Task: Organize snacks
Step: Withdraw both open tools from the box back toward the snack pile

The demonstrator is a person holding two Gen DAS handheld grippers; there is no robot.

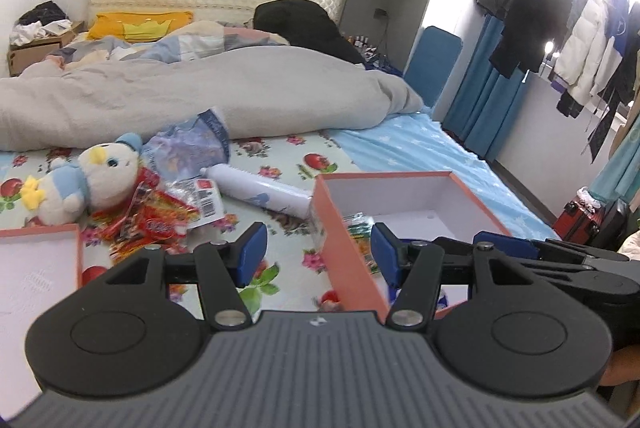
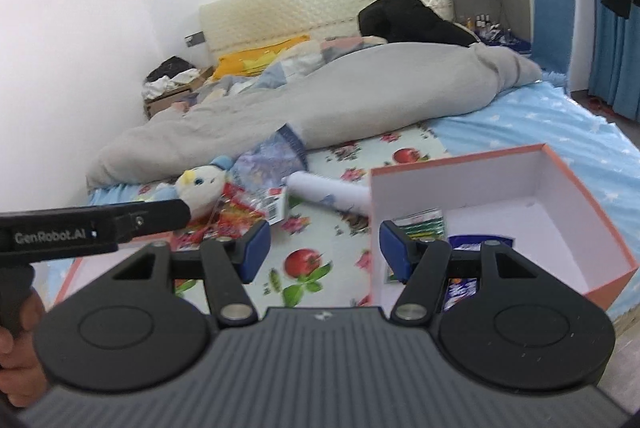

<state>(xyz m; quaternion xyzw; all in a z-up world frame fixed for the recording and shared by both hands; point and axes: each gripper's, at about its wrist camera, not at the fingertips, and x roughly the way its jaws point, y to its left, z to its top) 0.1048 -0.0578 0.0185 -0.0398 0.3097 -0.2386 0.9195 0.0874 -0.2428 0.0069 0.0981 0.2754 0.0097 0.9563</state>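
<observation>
We record an orange box (image 2: 608,248), white inside, on the floral sheet (image 2: 340,196), holding a green snack packet (image 2: 424,224) and a blue one (image 2: 464,288). Left of it lies a loose pile of red and yellow snack packets (image 1: 152,224), beside a white tube (image 1: 260,192) and a plush duck (image 1: 100,184). An orange lid (image 1: 40,260) sits nearby. Our left gripper (image 1: 318,256) and right gripper (image 2: 324,252) tilt downward, jaws parted, gripping nothing.
</observation>
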